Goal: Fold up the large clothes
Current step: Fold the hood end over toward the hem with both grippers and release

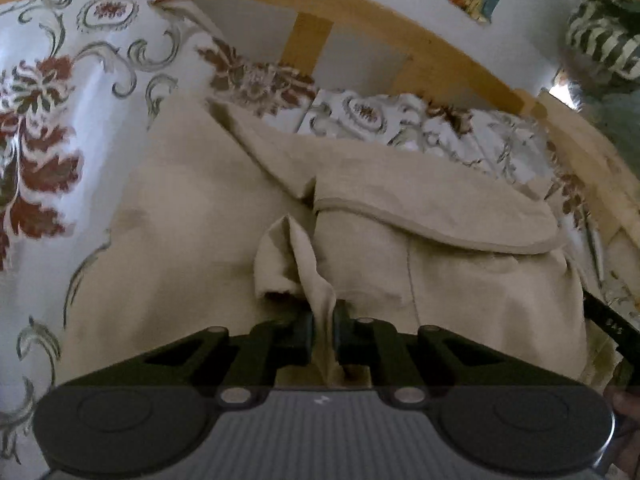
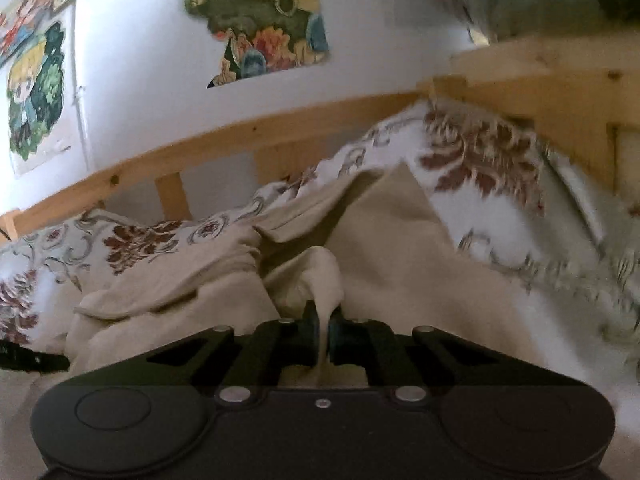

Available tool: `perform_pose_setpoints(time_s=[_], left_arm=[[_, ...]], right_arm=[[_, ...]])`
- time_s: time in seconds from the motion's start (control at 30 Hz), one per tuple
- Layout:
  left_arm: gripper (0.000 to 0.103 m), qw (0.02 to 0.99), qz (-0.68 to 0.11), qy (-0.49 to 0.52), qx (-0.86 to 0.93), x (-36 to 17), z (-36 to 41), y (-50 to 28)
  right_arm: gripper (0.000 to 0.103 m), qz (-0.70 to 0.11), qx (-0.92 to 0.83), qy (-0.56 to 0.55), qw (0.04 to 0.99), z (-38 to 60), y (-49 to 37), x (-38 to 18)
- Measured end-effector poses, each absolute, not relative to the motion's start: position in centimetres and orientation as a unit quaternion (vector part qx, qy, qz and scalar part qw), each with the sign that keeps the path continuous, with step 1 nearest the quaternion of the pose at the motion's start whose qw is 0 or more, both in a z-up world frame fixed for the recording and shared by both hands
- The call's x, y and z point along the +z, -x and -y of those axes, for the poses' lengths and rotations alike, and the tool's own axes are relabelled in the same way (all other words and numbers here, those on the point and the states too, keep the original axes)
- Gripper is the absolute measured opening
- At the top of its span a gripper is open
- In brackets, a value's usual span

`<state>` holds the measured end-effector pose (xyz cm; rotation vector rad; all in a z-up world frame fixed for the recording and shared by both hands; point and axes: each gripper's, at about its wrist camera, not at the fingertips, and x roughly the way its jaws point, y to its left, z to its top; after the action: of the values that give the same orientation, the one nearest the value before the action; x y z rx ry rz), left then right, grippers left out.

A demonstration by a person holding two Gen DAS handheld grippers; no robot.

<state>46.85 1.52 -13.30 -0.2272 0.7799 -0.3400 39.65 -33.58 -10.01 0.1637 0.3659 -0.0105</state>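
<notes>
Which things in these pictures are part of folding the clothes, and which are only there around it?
Part of the job:
- beige garment, pinched by both grippers
- left gripper, shut on a fold of it
- right gripper, shut on another fold

Only around:
- floral bedspread under the garment
- wooden bed frame
- pictures on the wall
- striped item, too blurred to name

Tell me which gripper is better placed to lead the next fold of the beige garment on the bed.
Probably the left gripper: it is shut on a fabric pinch with the beige garment lying fairly flat ahead. The right gripper also grips cloth, but faces bunched folds.
</notes>
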Motion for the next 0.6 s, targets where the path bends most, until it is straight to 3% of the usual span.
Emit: perform_pose_setpoints(time_s=[0.13,0.23,0.3,0.33,0.37,0.43,0.5,0.6], left_arm=[[0.026,0.908,-0.374,0.116,-0.15,-13.1,-2.2,-45.1],[0.027,0.913,-0.359,0.12,-0.15,-12.2,-2.9,-43.7],[0.041,0.926,-0.334,0.108,-0.136,-11.2,-3.1,-42.5],[0.053,0.935,-0.315,0.099,-0.125,-10.6,-3.0,-41.8],[0.065,0.943,-0.297,0.09,-0.117,-10.1,-2.9,-41.2],[0.078,0.957,-0.267,0.059,-0.094,-9.3,-2.0,-40.8],[0.078,0.959,-0.278,0.023,-0.044,-9.1,-0.8,-41.7],[0.076,0.934,-0.356,-0.027,-0.006,-11.2,0.4,-44.9]], right_arm=[[0.009,-0.212,-0.023,-0.106,0.971,34.4,-40.1,-11.6],[0.027,-0.208,-0.036,-0.122,0.97,34.8,-39.9,-11.3],[0.034,-0.208,-0.04,-0.136,0.968,35.1,-39.5,-11.1],[0.036,-0.205,-0.037,-0.136,0.969,35.0,-39.3,-11.0],[0.041,-0.2,-0.032,-0.128,0.971,34.7,-39.1,-10.8],[0.055,-0.185,-0.015,-0.107,0.977,33.8,-38.7,-10.2],[0.076,-0.173,0.003,-0.08,0.982,32.8,-38.3,-9.8],[0.08,-0.188,-0.012,-0.024,0.982,31.3,-38.2,-10.0]])
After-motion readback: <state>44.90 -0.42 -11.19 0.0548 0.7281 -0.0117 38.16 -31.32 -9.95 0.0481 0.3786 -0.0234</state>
